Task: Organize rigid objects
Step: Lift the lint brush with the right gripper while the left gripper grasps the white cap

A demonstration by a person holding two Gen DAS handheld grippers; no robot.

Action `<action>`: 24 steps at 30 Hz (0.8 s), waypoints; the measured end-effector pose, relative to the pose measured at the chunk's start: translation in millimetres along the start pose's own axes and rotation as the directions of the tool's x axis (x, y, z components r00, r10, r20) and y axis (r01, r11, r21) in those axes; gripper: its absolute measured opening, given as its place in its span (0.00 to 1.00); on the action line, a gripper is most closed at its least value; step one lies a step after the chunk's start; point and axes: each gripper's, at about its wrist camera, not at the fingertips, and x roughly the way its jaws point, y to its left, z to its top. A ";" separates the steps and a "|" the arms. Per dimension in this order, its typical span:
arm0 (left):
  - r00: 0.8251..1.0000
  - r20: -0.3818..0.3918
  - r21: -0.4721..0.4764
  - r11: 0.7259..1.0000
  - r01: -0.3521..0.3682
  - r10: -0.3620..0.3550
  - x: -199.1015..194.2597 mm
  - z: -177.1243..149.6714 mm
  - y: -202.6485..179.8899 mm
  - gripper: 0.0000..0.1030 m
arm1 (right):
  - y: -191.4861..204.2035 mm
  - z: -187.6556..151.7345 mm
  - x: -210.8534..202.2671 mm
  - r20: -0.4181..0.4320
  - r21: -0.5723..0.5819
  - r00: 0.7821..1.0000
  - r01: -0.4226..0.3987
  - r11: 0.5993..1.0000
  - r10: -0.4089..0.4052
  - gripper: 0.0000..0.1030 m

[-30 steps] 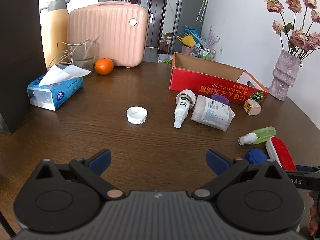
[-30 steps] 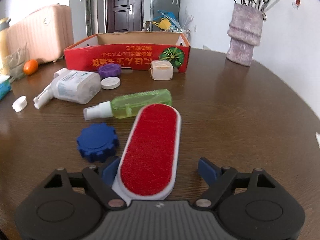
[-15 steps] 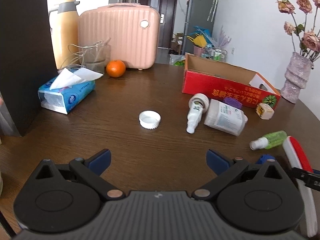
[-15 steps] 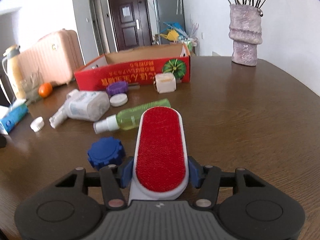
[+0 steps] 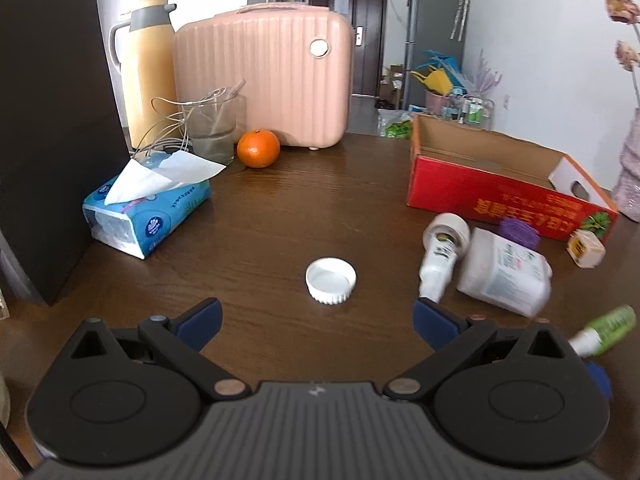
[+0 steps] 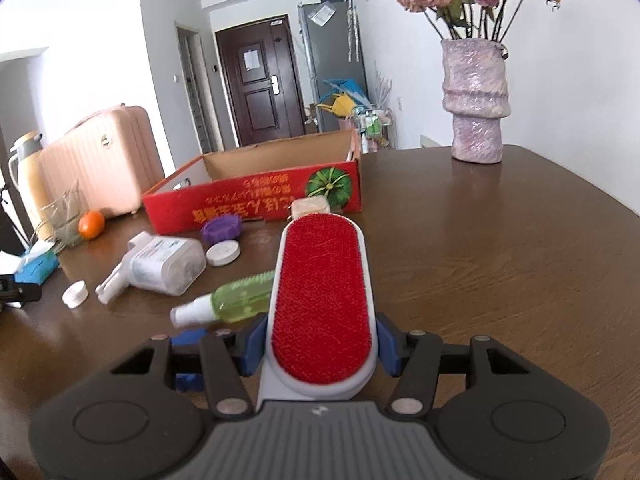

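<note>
Lint brush sits clamped between my right tool pads, lifted off the surface, red box ahead; my left tool gapes empty, white cap just ahead

Bare surface runs open on the right toward the vase. On the left, a spray bottle, white bottle and 2 caps crowd the way to the red box.
</note>
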 end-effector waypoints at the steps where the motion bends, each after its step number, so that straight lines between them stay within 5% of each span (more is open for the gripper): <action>1: 1.000 -0.002 -0.006 1.000 -0.005 0.005 5.9 2.7 0.0 1.00 | -1.5 1.0 0.7 0.004 0.005 1.000 0.002 1.000 -0.002 0.53; 9: 0.998 -0.033 -0.022 0.998 -0.060 0.059 51.3 15.9 -1.4 1.00 | -8.4 8.1 9.2 0.035 0.022 0.999 0.021 1.000 -0.022 0.53; 20: 0.997 -0.079 -0.049 0.999 -0.017 0.013 87.0 16.4 -2.0 1.00 | -10.2 3.2 13.6 0.054 0.032 0.998 0.034 0.999 -0.036 0.53; 24: 0.995 -0.098 -0.061 0.998 -0.009 0.003 91.0 15.3 0.1 0.92 | -8.5 1.6 15.5 0.049 0.024 0.998 0.042 0.999 -0.043 0.53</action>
